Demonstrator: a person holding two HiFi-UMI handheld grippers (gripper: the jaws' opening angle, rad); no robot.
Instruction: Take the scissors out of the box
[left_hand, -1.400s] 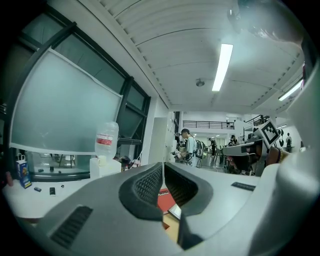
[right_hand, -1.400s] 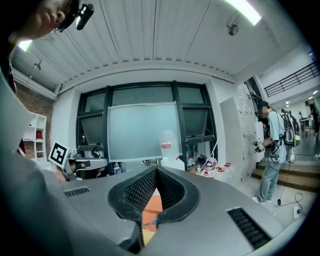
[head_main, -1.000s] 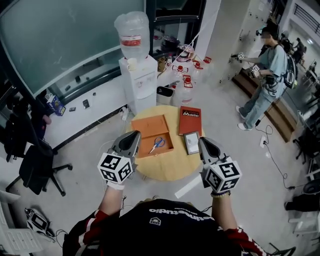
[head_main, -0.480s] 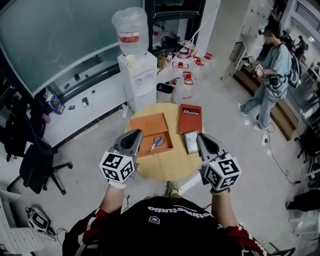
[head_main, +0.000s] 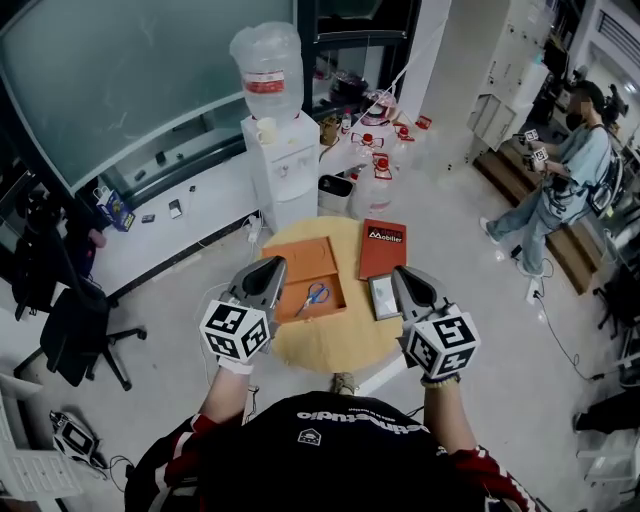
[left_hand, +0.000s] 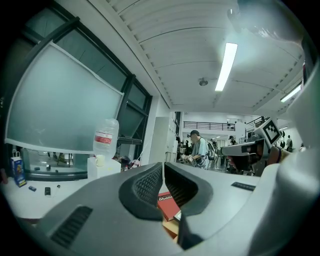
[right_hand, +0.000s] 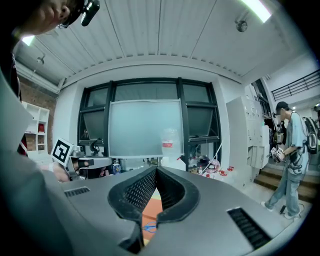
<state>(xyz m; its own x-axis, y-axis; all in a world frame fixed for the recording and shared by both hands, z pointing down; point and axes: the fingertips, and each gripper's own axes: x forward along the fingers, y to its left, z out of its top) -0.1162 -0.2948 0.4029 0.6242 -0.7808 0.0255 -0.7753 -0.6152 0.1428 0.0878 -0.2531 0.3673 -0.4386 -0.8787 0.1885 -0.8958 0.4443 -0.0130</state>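
Blue-handled scissors (head_main: 314, 295) lie inside an open orange box (head_main: 334, 297) on a round wooden table (head_main: 330, 340). The box's orange lid (head_main: 302, 257) lies just behind it. My left gripper (head_main: 269, 270) hovers above the table's left side, jaws shut and empty, a little left of the box. My right gripper (head_main: 405, 279) hangs over the table's right side, also shut on nothing. In the right gripper view the scissors (right_hand: 149, 228) and the orange box (right_hand: 151, 212) peek through below the closed jaws (right_hand: 155, 170). The left gripper's jaws (left_hand: 163, 166) meet at their tips.
A red book (head_main: 381, 248) and a small grey-framed tablet (head_main: 384, 295) lie on the table's right half. A water dispenser (head_main: 279, 160) stands behind the table, a black office chair (head_main: 70, 335) at the left. A person (head_main: 560, 195) stands far right holding grippers.
The view has drifted slightly; both grippers stay raised and shut over the table's near edge. The person in the background has walked further right.
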